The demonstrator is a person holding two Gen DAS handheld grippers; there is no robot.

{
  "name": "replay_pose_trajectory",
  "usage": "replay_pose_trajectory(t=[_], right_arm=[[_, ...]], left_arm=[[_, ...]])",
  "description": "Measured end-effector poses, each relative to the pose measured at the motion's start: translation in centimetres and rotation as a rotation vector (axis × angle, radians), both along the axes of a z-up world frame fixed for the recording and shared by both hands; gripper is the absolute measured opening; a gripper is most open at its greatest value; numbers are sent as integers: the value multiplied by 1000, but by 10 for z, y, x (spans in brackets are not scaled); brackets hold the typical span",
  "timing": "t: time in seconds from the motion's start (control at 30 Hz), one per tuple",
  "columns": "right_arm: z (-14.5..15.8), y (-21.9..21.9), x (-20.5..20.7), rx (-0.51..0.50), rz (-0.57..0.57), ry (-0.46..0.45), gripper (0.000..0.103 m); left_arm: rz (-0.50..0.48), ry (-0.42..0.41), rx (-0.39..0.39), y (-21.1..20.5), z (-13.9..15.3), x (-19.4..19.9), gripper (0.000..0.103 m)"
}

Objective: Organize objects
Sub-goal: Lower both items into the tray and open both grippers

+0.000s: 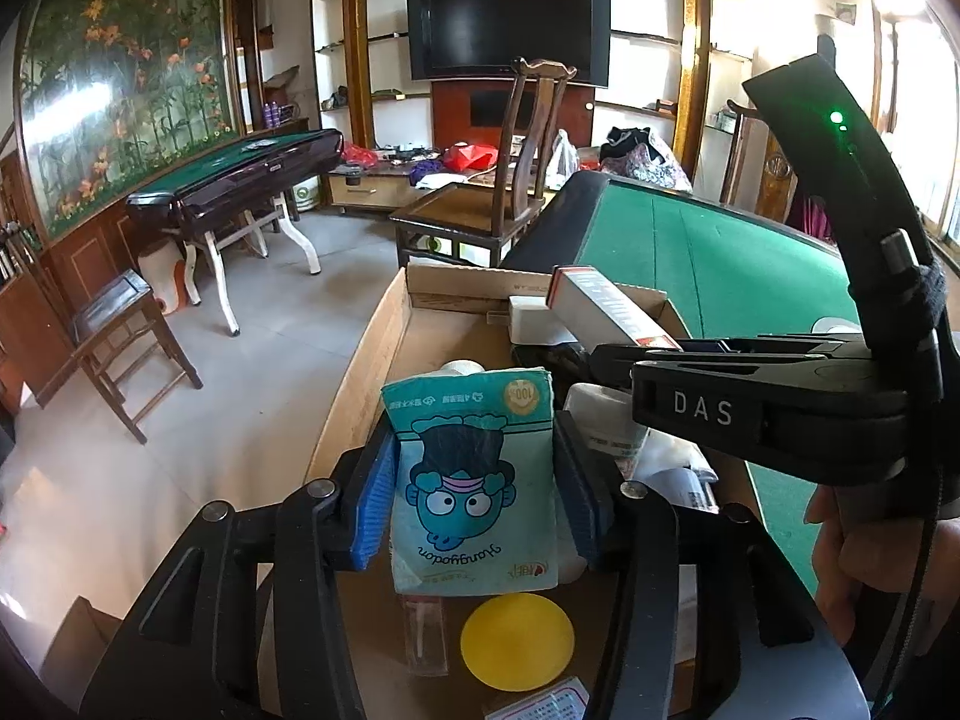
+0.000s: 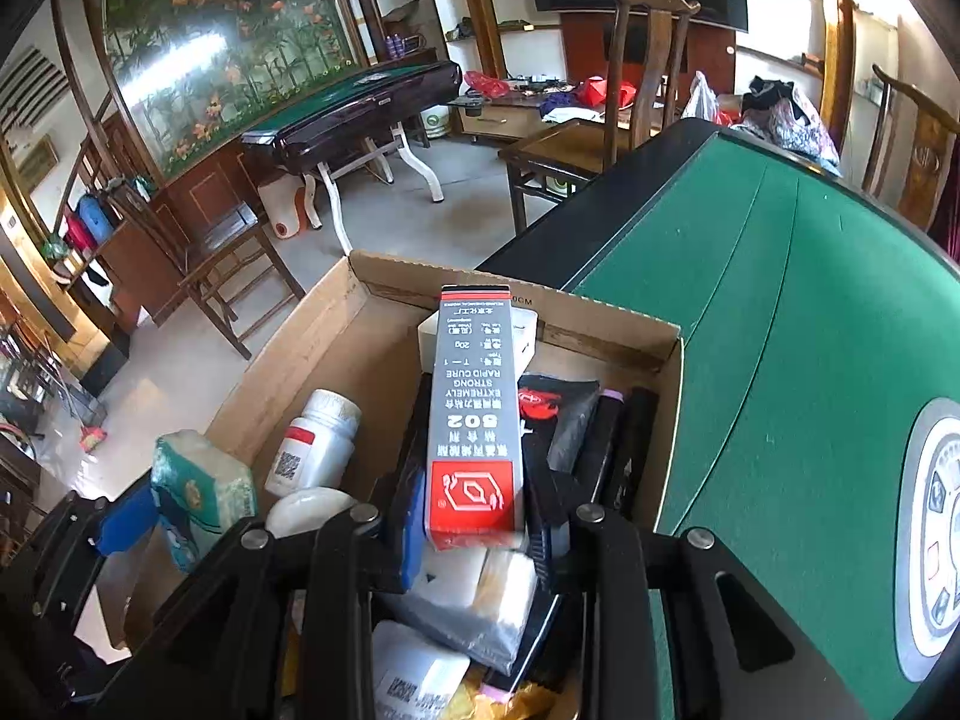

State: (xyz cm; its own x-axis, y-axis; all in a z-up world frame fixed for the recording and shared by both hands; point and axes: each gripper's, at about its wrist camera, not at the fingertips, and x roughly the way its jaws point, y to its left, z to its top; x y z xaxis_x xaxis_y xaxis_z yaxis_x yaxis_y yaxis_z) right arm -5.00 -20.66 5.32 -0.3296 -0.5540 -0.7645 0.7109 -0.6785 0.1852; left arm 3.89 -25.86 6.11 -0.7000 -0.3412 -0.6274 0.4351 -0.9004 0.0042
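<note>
An open cardboard box (image 1: 369,360) (image 2: 300,336) holds several small items. A teal tissue pack (image 1: 474,480) with a cartoon face stands upright in it, between the blue pads (image 1: 375,498) of my left gripper (image 1: 477,483). The jaws stand a little off the pack's sides, so it is open. My right gripper (image 2: 477,531) is shut on a long grey-and-red glue carton (image 2: 474,420), held over the box's right half. In the left wrist view that carton (image 1: 606,306) juts from the right gripper's black body (image 1: 750,408). The tissue pack (image 2: 201,489) also shows at lower left in the right wrist view.
In the box lie a white pill bottle (image 2: 312,444), a black pouch (image 2: 558,414), white packets (image 2: 474,594) and a yellow disc (image 1: 516,642). The box sits at the edge of a green felt table (image 2: 780,312). A person's hand (image 1: 852,552) grips the right handle. Wooden chairs (image 1: 510,180) stand beyond.
</note>
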Motion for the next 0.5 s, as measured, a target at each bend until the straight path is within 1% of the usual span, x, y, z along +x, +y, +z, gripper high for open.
replay_pose_trajectory(t=[0.07, 0.13, 0.23, 0.3, 0.4, 0.5], right_arm=[[3, 3, 5, 2, 6, 17, 29], [7, 5, 10, -1, 10, 32, 37], [14, 9, 17, -12, 15, 49, 44], [18, 12, 22, -19, 16, 61, 45], [26, 19, 28, -35, 14, 75, 47], [32, 29, 34, -56, 4, 82, 55]], left_arm=[[-4, 3, -3, 1, 2, 1, 51], [-4, 5, -6, 4, 4, 3, 53], [-5, 13, -15, 8, 7, 6, 54], [-3, 18, -20, 10, 10, 9, 55], [5, 30, -30, 12, 15, 15, 60], [12, 46, -40, 14, 21, 22, 63]])
